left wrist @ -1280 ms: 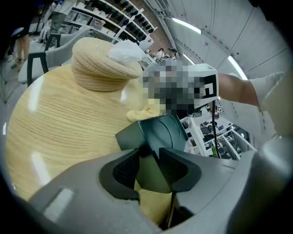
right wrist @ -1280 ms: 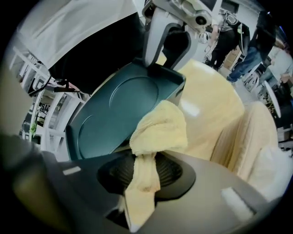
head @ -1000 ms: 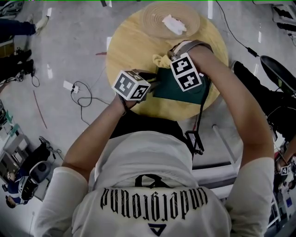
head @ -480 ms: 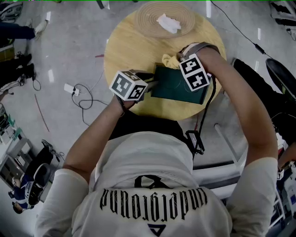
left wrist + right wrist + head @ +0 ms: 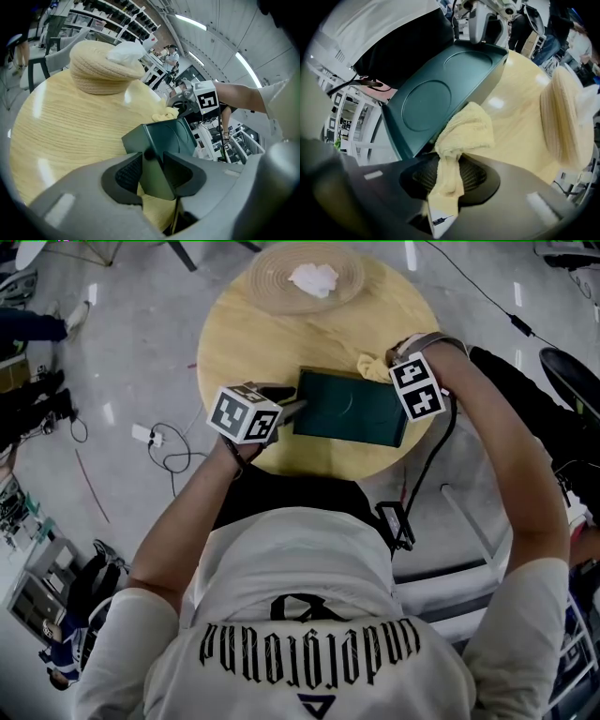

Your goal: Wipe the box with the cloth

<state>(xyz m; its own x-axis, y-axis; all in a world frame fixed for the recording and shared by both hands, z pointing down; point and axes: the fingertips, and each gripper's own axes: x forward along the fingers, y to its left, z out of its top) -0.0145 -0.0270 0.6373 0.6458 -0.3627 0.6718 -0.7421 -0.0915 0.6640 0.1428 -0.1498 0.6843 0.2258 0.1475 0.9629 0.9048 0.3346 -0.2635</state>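
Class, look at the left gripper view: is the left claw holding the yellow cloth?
No, the left claw is shut on a corner of the green box; the cloth lies beyond it.

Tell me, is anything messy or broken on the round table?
Nothing looks spilled or broken. The one untidy bit is a crumpled white wad lying on the woven straw piece at the table's far edge. The green box looks whole.

wooden table (image 5: 248, 348) | woven straw piece (image 5: 272, 282) at far edge – white wad (image 5: 314, 279) atop
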